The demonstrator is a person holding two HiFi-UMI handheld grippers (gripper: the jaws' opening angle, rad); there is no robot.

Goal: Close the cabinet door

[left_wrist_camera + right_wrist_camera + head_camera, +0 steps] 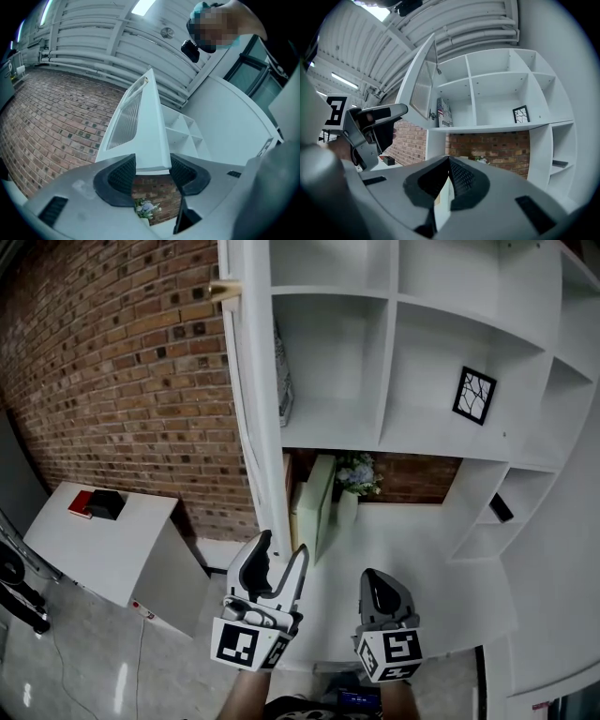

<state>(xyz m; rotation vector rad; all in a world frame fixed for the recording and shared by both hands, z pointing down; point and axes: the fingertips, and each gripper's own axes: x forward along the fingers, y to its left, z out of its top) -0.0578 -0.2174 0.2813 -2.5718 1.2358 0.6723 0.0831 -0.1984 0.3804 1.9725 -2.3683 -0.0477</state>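
The white cabinet door [251,409] stands open, hinged at the left of the white shelf unit [394,343], with its edge toward me. My left gripper [278,554] is open just below the door's bottom end. In the left gripper view the door [145,126] rises from between the spread jaws of that gripper [152,176], one pad on each side of its lower edge. My right gripper [378,579] is shut and empty, lower right of the left one, over the white counter. In the right gripper view the door [423,84] is upper left, and the left gripper [377,124] is beside it.
A brick wall [122,362] runs along the left. A low white cabinet [103,540] with a black box [105,504] stands at lower left. On the counter [412,549] are a pale green board [317,502] and flowers [356,474]. A framed picture [473,395] leans in a shelf.
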